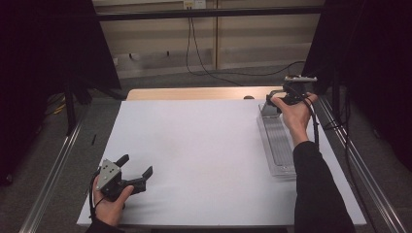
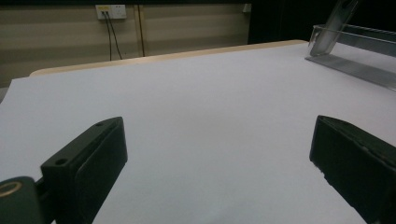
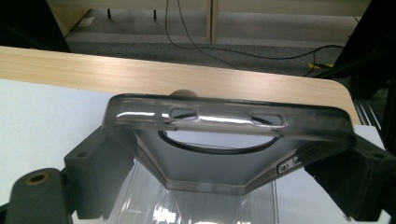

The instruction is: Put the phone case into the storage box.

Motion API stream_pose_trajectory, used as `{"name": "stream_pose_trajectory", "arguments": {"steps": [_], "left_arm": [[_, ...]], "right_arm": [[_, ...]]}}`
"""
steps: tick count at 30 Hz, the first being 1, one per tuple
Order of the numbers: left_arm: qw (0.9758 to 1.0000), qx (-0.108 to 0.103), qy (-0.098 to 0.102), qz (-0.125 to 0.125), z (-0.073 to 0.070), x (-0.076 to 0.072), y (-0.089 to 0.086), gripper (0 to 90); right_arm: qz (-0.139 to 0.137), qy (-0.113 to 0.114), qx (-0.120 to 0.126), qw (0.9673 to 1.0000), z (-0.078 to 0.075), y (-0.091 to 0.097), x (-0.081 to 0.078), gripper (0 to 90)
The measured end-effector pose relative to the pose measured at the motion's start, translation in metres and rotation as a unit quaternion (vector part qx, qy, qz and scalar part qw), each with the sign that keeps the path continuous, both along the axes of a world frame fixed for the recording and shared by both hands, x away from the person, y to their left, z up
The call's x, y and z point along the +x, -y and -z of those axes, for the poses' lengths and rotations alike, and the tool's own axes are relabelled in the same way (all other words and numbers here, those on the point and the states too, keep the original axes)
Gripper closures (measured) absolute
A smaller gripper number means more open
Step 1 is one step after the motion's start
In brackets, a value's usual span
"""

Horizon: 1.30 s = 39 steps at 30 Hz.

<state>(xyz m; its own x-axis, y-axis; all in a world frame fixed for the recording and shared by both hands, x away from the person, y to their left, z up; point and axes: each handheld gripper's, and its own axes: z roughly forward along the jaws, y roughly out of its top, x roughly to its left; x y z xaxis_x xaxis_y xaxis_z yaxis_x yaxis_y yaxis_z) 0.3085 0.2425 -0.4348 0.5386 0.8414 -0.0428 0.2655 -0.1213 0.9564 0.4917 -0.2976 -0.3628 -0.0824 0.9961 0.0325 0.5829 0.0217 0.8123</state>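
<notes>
We see our right gripper [image 3: 224, 158] with its two black jaws closed on a translucent grey phone case [image 3: 224, 140], one jaw on each side. The case is above a clear plastic tray [image 3: 196, 205]. Behind it are the white table cover [image 3: 42, 116], a wooden table edge [image 3: 140, 74] and black cables [image 3: 196, 37] on the floor.

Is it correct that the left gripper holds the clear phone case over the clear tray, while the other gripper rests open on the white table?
No, the grippers are swapped. The right gripper holds the phone case over the tray, as the right gripper view shows. The left gripper rests open on the white table.
</notes>
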Motion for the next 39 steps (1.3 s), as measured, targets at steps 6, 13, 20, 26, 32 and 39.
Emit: {"name": "stream_pose_trajectory", "arguments": {"steps": [6,13,20,26,32,39], "left_arm": [[1.0000,0.004,0.000,0.002,0.000,0.000,0.001,3.9],[1.0000,0.003,0.001,0.002,0.000,0.000,0.001,3.9],[1.0000,0.002,0.001,0.003,0.000,0.000,0.001,3.9],[1.0000,0.003,0.001,0.003,0.000,0.000,0.002,3.9],[1.0000,0.002,0.001,0.003,0.000,0.001,0.001,3.9],[1.0000,0.001,0.001,0.006,0.000,0.000,0.002,3.9]], "right_arm": [[0.000,0.004,-0.001,1.0000,0.000,-0.001,0.005,11.1],[0.007,0.015,0.004,0.9999,0.002,-0.001,0.008,11.0],[0.007,0.025,-0.001,0.9996,0.005,-0.002,0.011,10.7],[0.009,0.030,-0.006,0.9995,0.007,-0.004,0.014,10.7],[0.006,0.029,-0.010,0.9995,0.008,-0.007,0.016,10.4],[0.001,0.030,-0.009,0.9995,0.011,-0.008,0.019,8.7]]}}
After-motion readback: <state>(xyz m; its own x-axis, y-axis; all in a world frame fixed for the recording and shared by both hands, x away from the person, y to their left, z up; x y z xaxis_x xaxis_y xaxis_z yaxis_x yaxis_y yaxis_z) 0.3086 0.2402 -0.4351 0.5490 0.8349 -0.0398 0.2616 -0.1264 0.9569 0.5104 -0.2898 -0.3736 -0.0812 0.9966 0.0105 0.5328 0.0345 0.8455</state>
